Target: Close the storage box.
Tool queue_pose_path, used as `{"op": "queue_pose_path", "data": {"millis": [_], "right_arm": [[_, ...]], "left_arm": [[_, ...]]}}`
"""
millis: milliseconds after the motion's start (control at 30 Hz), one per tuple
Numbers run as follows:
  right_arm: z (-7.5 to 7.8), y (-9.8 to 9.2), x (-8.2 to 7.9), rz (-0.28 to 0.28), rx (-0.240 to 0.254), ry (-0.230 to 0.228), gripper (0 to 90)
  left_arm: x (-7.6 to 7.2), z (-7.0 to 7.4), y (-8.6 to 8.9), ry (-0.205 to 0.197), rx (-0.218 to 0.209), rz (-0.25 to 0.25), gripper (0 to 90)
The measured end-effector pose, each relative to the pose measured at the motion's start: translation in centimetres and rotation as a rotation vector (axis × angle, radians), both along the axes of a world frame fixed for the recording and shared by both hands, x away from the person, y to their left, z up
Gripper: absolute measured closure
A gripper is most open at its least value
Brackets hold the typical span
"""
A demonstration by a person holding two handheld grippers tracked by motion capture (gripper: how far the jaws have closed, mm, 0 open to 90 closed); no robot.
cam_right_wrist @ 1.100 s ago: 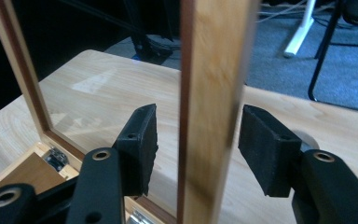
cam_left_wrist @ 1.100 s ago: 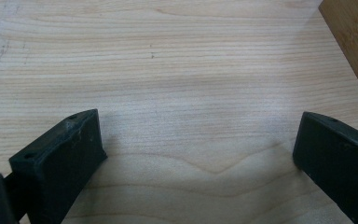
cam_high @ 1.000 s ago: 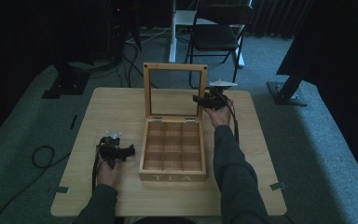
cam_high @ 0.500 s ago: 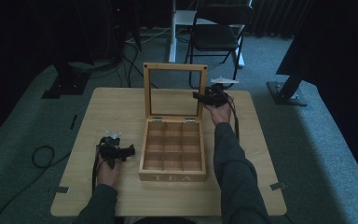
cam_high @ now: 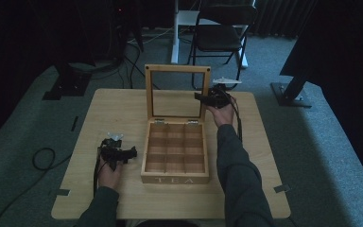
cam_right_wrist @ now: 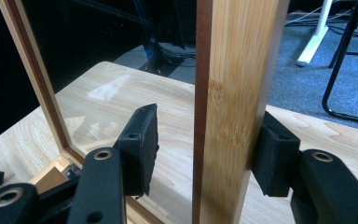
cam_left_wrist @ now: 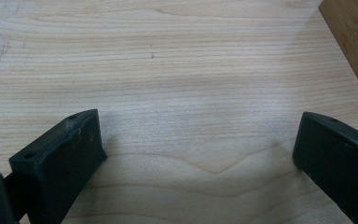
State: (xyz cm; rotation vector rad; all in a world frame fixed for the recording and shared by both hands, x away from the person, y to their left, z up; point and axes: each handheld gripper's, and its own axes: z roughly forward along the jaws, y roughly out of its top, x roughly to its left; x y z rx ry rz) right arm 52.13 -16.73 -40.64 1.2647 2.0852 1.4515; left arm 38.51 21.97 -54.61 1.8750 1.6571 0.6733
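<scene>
High view: the wooden tea box (cam_high: 175, 153) sits mid-table (cam_high: 113, 109), lid (cam_high: 177, 92) upright at its 12 o'clock edge. The right gripper (cam_high: 203, 98) is at the lid's 3 o'clock side; the left gripper (cam_high: 123, 153) rests at the box's 9 o'clock.

Left gripper view: jaws spread wide over bare table, box wall (cam_left_wrist: 354, 42) at 2 o'clock.

Right gripper view: jaws straddle the lid's frame (cam_right_wrist: 235, 93), one touching it, the other apart.

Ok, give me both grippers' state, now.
Left gripper: open, empty, jaws apart over the table.
Right gripper: open, jaws either side of the tea box lid frame; one pad touching, not clamped.
</scene>
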Motion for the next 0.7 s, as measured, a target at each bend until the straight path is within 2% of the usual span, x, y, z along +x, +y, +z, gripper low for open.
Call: {"op": "queue_pose_path", "data": {"millis": [433, 533, 700], "right_arm": [[0.5, 0.0, -2.7, 0.009, -0.009, -0.045, 44.7], [0.8, 0.0, -3.5, 0.004, -0.044, -0.059, 46.2], [1.3, -0.3, -4.4, -0.017, -0.045, -0.056, 50.1]], "left_arm": [[0.0, 0.0, 0.0, 0.000, 0.000, 0.000, 1.6], [0.0, 0.0, 0.0, -0.002, 0.000, 0.001, 1.6], [0.0, 0.0, 0.0, -0.001, -0.002, 0.002, 1.6]]}}
